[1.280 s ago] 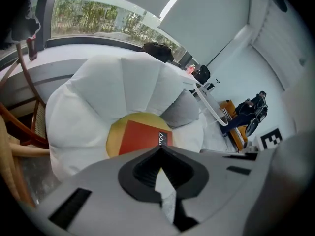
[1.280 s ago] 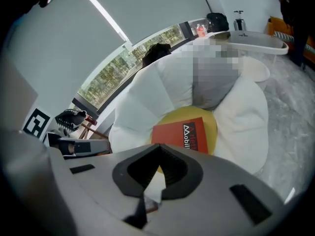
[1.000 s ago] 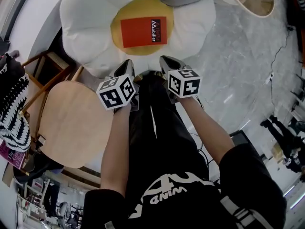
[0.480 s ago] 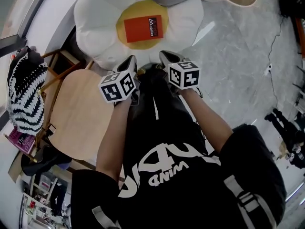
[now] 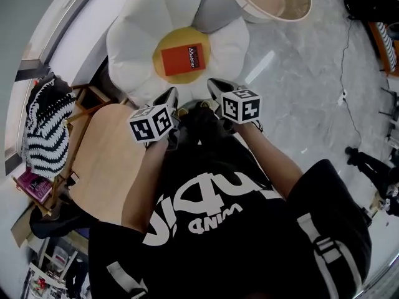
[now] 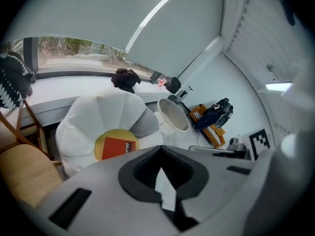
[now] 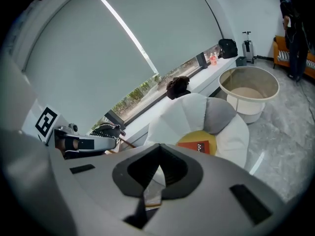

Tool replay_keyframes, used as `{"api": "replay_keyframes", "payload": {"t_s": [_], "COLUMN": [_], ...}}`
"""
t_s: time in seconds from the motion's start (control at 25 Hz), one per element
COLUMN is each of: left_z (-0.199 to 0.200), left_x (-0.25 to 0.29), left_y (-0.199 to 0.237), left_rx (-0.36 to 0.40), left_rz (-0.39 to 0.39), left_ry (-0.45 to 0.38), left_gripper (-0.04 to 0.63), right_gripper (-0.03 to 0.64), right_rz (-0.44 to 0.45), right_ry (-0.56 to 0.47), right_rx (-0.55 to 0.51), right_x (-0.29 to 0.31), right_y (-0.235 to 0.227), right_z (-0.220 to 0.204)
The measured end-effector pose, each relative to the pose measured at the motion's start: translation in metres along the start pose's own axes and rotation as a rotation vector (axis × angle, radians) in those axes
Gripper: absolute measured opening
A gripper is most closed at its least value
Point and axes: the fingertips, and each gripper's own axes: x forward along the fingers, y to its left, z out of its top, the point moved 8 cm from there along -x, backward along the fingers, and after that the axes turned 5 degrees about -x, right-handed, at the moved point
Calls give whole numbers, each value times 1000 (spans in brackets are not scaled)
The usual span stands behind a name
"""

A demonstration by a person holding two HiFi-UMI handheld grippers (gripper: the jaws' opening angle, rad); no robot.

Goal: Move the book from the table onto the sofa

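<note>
Both claws (left claw (image 5: 168, 95), right claw (image 5: 215, 86)) are further back & higher vs the earlier frames. Head view sits further off, so the book (image 5: 184, 60) looks smaller, but it's in the same spot. Book lies flat on the yellow centre of the flower-shaped sofa (image 5: 134, 42), at 12 o'clock from the claws, well apart. Both claws closed, nothing in either. Wood tabletop (image 5: 106, 161) at 8 o'clock, book isn't on it, so placement looks done imo. Handling: thin orange softcover, prob light, fairly stiff when flat, but cover will flex. Looks glossy, maybe slick. If regrip needed, pinch a long edge near the spine. Cushion looks soft, so lower jaw can dig under. Risk: pages fan open if grabbed by the page edge.
</note>
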Motion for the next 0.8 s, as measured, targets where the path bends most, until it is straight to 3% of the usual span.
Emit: {"api": "replay_keyframes", "payload": {"t_s": [0.36, 0.6, 0.8], "left_z": [16, 37, 50], "left_x": [-28, -42, -59], "left_y": [-33, -55, -78], "left_rx": [25, 87, 163], "left_rz": [-51, -92, -176], "left_ry": [-61, -109, -172], "left_gripper": [9, 9, 9], "right_gripper": [0, 0, 0], "right_rz": [33, 78, 108], "right_ry": [-98, -181, -234], "right_rx": [-14, -58, -105], "right_x": [-48, -72, -95], "right_y": [18, 22, 30], "right_z": [25, 43, 55]}}
